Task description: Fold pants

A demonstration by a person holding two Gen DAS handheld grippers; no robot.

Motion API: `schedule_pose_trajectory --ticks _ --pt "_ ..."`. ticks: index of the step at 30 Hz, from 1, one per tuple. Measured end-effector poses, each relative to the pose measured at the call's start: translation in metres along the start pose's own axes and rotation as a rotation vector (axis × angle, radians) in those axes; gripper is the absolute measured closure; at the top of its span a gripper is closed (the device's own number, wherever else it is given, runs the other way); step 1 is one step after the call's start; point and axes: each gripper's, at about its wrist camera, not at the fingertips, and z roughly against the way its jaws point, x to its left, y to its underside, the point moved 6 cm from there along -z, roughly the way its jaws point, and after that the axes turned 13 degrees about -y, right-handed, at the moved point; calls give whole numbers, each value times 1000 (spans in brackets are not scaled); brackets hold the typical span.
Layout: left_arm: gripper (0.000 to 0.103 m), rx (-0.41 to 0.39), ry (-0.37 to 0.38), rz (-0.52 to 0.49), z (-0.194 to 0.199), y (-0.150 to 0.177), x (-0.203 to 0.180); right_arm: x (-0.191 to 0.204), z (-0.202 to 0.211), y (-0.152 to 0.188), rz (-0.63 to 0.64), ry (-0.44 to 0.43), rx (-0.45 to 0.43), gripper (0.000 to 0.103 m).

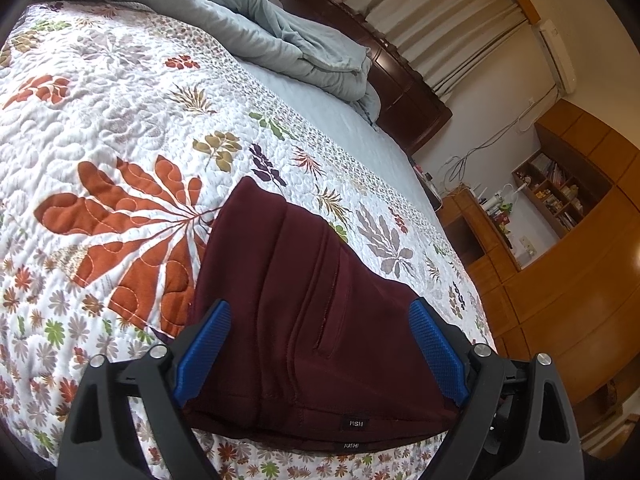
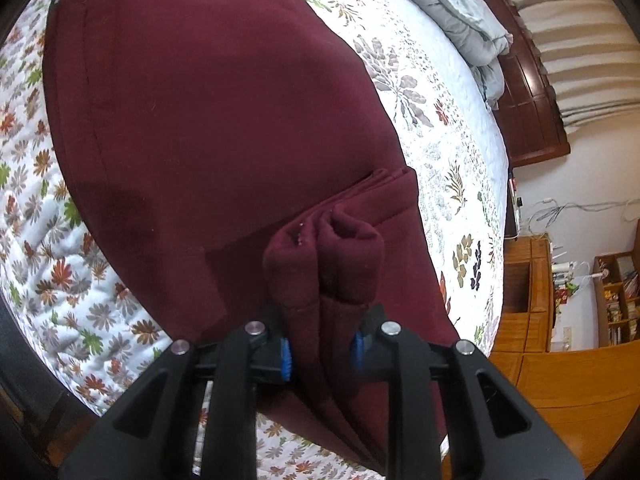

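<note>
Dark maroon pants [image 1: 304, 320] lie on a floral quilt [image 1: 100, 140] on the bed. In the left wrist view my left gripper [image 1: 320, 320] is open, its blue pads [image 1: 204, 352] spread on either side of the waistband end, which carries a small black label [image 1: 355, 423]. In the right wrist view my right gripper [image 2: 323, 350] is shut on a bunched fold of the pants [image 2: 324, 264], lifted a little above the rest of the pants [image 2: 208, 100], which spread flat beyond.
A crumpled grey-blue duvet [image 1: 260, 28] lies at the head of the bed against a dark wooden headboard [image 1: 400, 80]. Wooden cabinets and shelves [image 1: 560, 240] stand past the bed's right edge. The quilt's front edge [image 2: 60, 320] is near.
</note>
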Motion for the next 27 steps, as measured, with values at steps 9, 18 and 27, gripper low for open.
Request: schedule_pose_trajectory --ticks 9,18,27 --pt "12 -98 -101 -159 29 4 -33 -15 74 26 -322 -346 -243 59" --pt "12 138 270 -314 -4 85 -217 -160 39 189 -1041 -536 -313 97" --pt "12 235 358 -394 -18 133 -282 -154 18 198 -1015 -657 -296 95"
